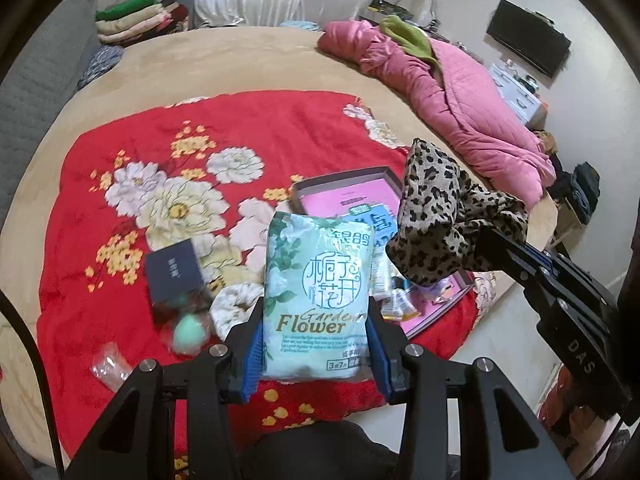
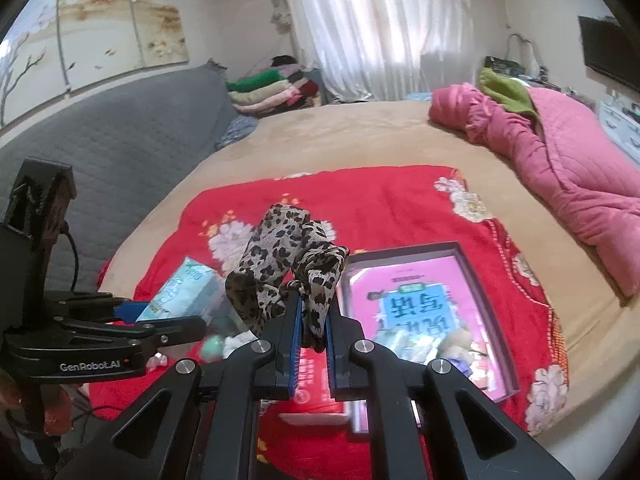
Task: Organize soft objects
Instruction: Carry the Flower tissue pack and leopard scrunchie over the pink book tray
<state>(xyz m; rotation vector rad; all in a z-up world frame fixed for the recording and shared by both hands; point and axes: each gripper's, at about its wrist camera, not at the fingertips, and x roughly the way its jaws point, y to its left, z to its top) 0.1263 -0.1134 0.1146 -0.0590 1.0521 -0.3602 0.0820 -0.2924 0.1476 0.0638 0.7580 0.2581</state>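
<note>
In the left wrist view, my left gripper point(image 1: 316, 344) is shut on a pale teal tissue pack point(image 1: 320, 284) printed "Gardenia Flower", held upright above the red floral blanket point(image 1: 120, 288). My right gripper point(image 2: 312, 320) is shut on a bunched leopard-print cloth point(image 2: 280, 256) that rises above its blue pads. The left wrist view shows that cloth point(image 1: 436, 216) and the right gripper point(image 1: 496, 244) at the right. The right wrist view shows the left gripper point(image 2: 160, 316) with the tissue pack point(image 2: 184, 292) at the left. Both hang over a shallow box point(image 2: 400, 250) with a pink lining.
On the blanket lie a dark navy box point(image 1: 172, 272), a mint green sponge point(image 1: 192, 330), a small clear packet point(image 1: 110, 368) and small packets in the shallow box point(image 1: 340, 178). A pink quilted coat point(image 1: 460, 92) lies far right. Folded clothes point(image 1: 136, 20) are stacked far left.
</note>
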